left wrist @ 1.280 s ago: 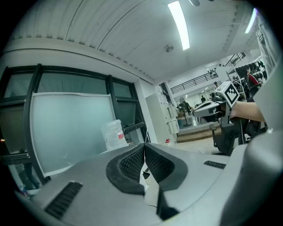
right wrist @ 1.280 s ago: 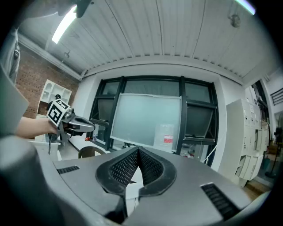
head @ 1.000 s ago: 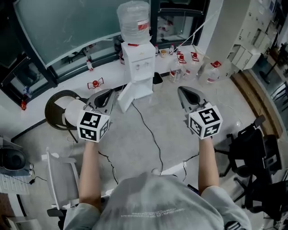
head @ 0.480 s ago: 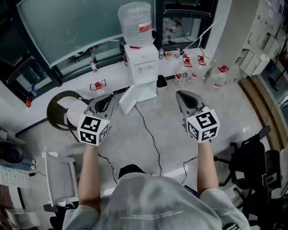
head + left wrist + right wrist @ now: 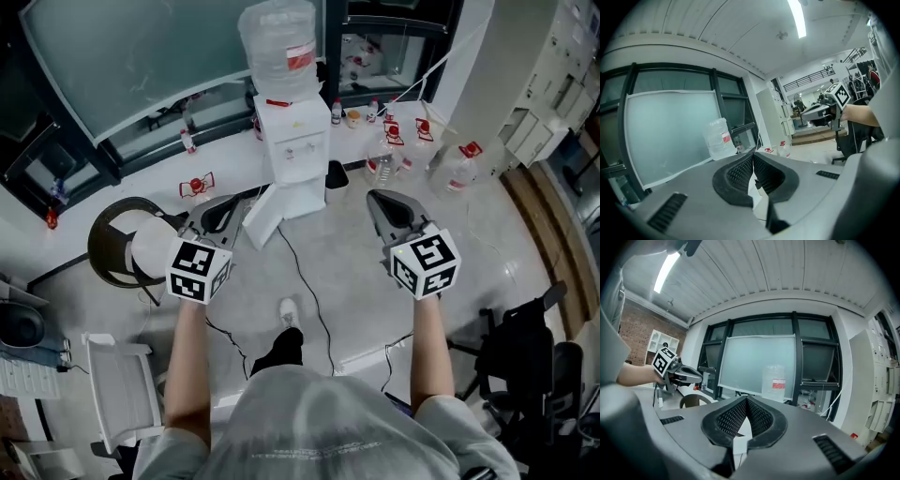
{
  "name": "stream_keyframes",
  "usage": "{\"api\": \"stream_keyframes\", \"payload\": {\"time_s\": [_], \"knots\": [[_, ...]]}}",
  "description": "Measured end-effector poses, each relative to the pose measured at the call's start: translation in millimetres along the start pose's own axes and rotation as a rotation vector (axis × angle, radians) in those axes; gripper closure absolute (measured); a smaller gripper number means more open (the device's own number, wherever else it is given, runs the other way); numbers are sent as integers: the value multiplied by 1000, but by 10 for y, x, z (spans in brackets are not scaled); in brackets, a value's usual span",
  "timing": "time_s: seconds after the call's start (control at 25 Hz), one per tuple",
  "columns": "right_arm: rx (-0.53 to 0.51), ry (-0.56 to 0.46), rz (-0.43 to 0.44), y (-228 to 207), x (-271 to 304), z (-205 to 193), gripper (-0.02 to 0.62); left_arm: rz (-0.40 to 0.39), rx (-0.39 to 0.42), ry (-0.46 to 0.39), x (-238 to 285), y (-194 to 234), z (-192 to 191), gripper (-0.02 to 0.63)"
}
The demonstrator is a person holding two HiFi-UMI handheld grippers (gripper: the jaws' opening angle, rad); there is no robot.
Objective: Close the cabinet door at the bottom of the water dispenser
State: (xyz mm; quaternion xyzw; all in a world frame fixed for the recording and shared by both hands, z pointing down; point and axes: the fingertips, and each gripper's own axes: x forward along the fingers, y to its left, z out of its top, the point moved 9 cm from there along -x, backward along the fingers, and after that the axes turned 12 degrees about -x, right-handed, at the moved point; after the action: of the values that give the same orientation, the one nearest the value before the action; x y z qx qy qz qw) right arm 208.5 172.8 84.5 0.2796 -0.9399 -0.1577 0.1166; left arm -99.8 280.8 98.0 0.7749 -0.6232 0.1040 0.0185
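Note:
The white water dispenser [image 5: 300,150] stands by the window wall with a clear bottle [image 5: 278,47] on top. Its bottom cabinet door [image 5: 261,214] hangs open, swung out to the left. My left gripper [image 5: 225,208] is shut and empty, its tip just left of the open door and short of it. My right gripper [image 5: 380,199] is shut and empty, to the right of the dispenser and apart from it. In the left gripper view the bottle [image 5: 719,138] shows beyond the closed jaws of the left gripper [image 5: 753,154]. In the right gripper view the bottle [image 5: 774,380] rises behind the right gripper [image 5: 746,399].
A round brown chair [image 5: 105,246] stands at the left of the door. Several red-capped water jugs [image 5: 459,164] sit on the floor at the right. A black cable [image 5: 309,281] runs over the floor from the dispenser. A black office chair [image 5: 534,347] is at the lower right.
Both grippers have moved forward towards the dispenser, which now looks nearer. A foot of the person has stepped into view below the grippers. Both pairs of jaws stay shut.

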Motion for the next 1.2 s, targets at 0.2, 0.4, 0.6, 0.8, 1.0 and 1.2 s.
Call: {"api": "stream_keyframes", "payload": {"time_s": [0.2,0.4,0.6,0.8,1.0,1.2], "knots": [[-25,26,-28,-329,791,-1,572,-22,7,-18,744,634,60,586],[-22,36,-67,-781,1514,63,572,-87,31,-31,1538,1201,223,586],[-20,77,-58,-1033,2201,-34,572,-133,18,-21,2183,1668,202,586],[40,130,-43,-1093,2862,-333,572,-163,-40,28,2700,2032,-163,586],[90,196,37,-885,3546,-880,572,-144,-101,90,3106,2392,-790,586],[105,240,81,-627,4047,-1524,572,-107,-242,195,3409,2690,-1747,584]]}}
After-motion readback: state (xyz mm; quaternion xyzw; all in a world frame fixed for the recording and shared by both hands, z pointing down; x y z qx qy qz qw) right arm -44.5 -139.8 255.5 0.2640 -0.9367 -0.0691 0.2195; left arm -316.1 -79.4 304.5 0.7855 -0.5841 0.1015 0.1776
